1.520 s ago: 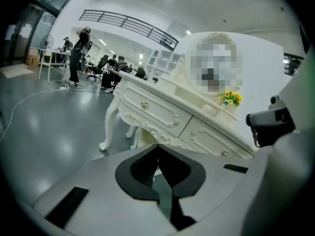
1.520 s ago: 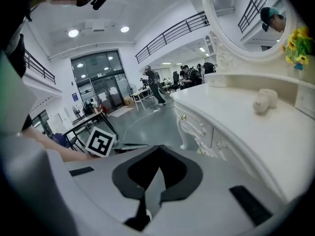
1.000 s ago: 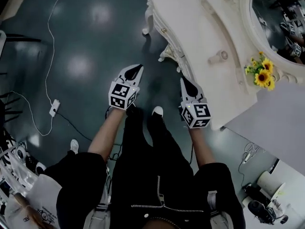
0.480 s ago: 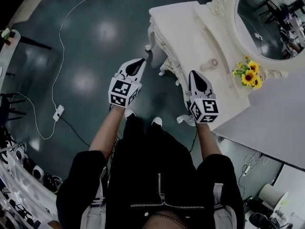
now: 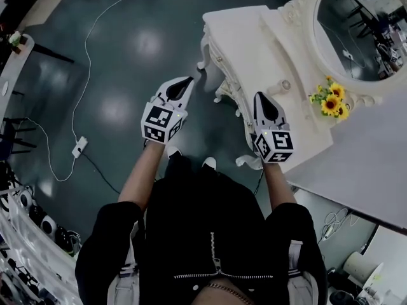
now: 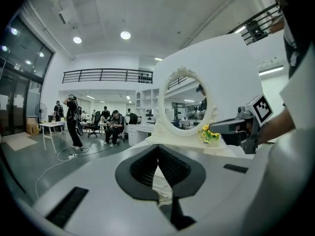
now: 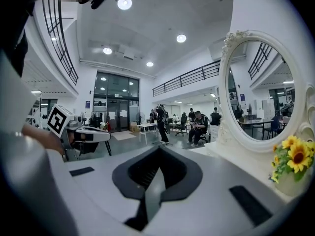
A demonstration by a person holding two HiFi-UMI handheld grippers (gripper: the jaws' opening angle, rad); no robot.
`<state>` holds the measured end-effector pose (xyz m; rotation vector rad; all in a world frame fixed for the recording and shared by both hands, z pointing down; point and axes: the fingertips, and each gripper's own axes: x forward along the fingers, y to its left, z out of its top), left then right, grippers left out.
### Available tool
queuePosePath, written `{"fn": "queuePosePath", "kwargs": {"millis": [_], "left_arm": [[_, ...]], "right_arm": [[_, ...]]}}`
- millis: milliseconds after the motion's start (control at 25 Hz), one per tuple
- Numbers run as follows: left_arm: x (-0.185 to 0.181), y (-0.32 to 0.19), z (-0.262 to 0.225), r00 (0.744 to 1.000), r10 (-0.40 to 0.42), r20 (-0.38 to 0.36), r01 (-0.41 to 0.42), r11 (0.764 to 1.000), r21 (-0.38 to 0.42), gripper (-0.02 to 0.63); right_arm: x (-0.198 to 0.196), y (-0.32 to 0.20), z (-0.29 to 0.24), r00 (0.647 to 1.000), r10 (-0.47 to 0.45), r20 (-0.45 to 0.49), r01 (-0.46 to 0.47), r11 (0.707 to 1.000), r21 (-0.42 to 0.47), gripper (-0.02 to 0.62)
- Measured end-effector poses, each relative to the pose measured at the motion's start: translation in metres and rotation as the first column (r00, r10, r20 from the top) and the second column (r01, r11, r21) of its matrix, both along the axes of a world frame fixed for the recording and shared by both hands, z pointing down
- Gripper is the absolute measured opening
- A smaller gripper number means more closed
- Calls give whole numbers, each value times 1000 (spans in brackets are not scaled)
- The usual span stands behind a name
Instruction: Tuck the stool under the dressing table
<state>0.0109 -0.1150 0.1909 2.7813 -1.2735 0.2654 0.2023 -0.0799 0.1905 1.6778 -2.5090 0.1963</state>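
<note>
Stool is unseen, probably already tucked under the white carved dressing table (image 5: 248,37) at one o'clock. Left gripper (image 5: 187,81) and right gripper (image 5: 260,96) are closed, empty. Next: step back.

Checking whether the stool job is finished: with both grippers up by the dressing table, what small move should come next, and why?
Probably a small step back to look under the dressing table. The left gripper and right gripper are both shut on nothing, level beside it, and no stool shows in any view, so it may already sit hidden underneath.
</note>
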Motion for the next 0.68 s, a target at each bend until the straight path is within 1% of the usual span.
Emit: {"fn": "queuePosePath", "kwargs": {"millis": [200, 680], "left_arm": [[2, 1, 1, 1000, -4, 2, 4, 1000, -4, 21], [8, 0, 3, 1000, -9, -7, 9, 1000, -8, 21]], "right_arm": [[-4, -2, -2, 1000, -23, -2, 23, 1000, 5, 5], [2, -2, 6, 999, -35, -4, 35, 999, -7, 5]]}}
